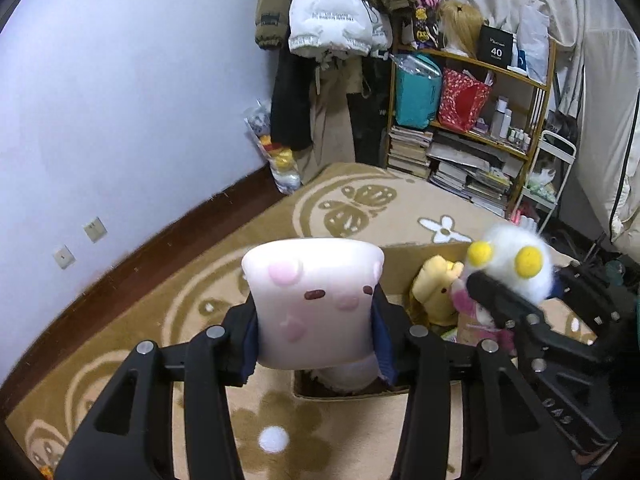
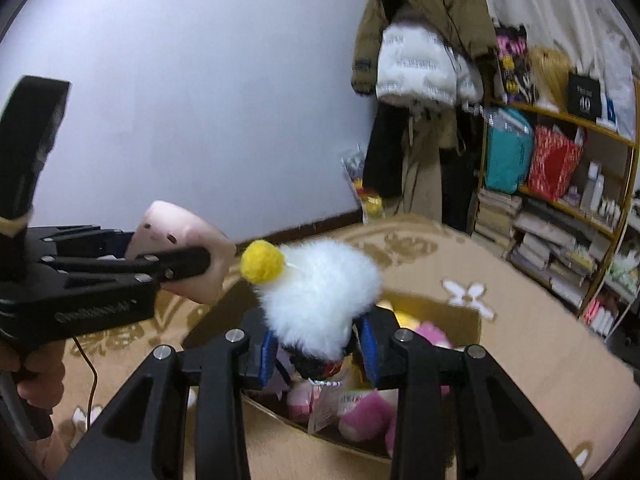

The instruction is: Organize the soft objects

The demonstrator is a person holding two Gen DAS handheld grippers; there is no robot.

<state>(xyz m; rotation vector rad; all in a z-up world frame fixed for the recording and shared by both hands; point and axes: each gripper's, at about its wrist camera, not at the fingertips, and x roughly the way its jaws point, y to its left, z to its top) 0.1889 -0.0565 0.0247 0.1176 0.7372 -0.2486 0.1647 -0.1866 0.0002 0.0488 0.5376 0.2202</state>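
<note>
My left gripper (image 1: 316,340) is shut on a pale pink marshmallow plush (image 1: 314,300) with a small face, held above the near edge of a cardboard box (image 1: 420,252). It also shows at the left of the right wrist view (image 2: 180,252). My right gripper (image 2: 318,344) is shut on a fluffy white plush with yellow pom-poms (image 2: 320,296), held over the box (image 2: 452,316). This plush shows at the right of the left wrist view (image 1: 512,260). Yellow (image 1: 434,292) and pink (image 2: 364,412) plush toys lie in the box.
The box stands on a tan patterned rug (image 1: 192,288). A shelf (image 1: 472,132) with books and bags stands against the far wall. Coats (image 1: 332,20) hang beside it. A clear bag of toys (image 1: 276,152) leans on the wall.
</note>
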